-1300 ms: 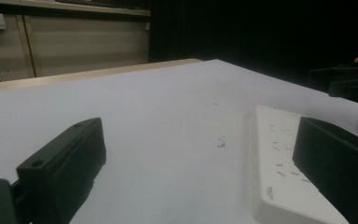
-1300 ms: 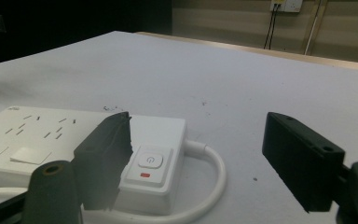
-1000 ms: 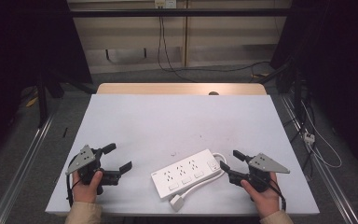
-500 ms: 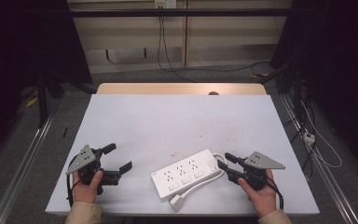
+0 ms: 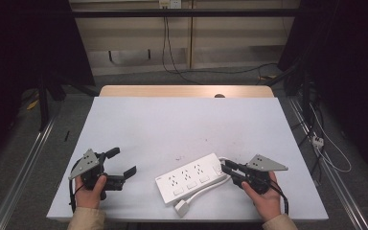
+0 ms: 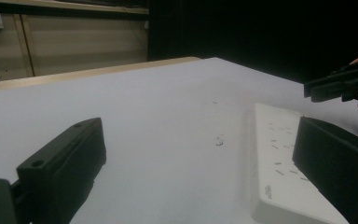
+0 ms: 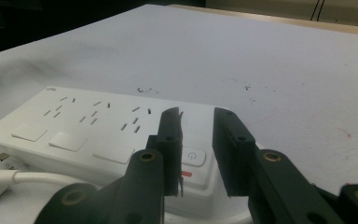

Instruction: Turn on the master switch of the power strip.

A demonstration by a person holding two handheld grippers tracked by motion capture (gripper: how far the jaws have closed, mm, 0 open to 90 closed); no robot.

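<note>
A white power strip [image 5: 191,178] lies at an angle near the table's front edge, with its white cord and plug [image 5: 182,207] curled in front of it. My right gripper [image 5: 225,166] is at the strip's right end. In the right gripper view its jaws [image 7: 198,121] have just been closing; they stand a narrow gap apart above the strip's [image 7: 88,126] power button [image 7: 192,157], with nothing between them. My left gripper [image 5: 124,160] rests at the front left, wide open and empty [image 6: 200,140], pointing toward the strip [image 6: 284,168].
The white table [image 5: 182,124] has a few small dark marks near its middle. A wooden strip runs along its far edge. Cables trail on the floor behind and to the right. The right gripper [image 6: 326,86] appears at the far right of the left gripper view.
The right gripper's jaws have narrowed from wide apart to a small gap, and it has edged slightly left over the strip's end. The left gripper has stayed put.
</note>
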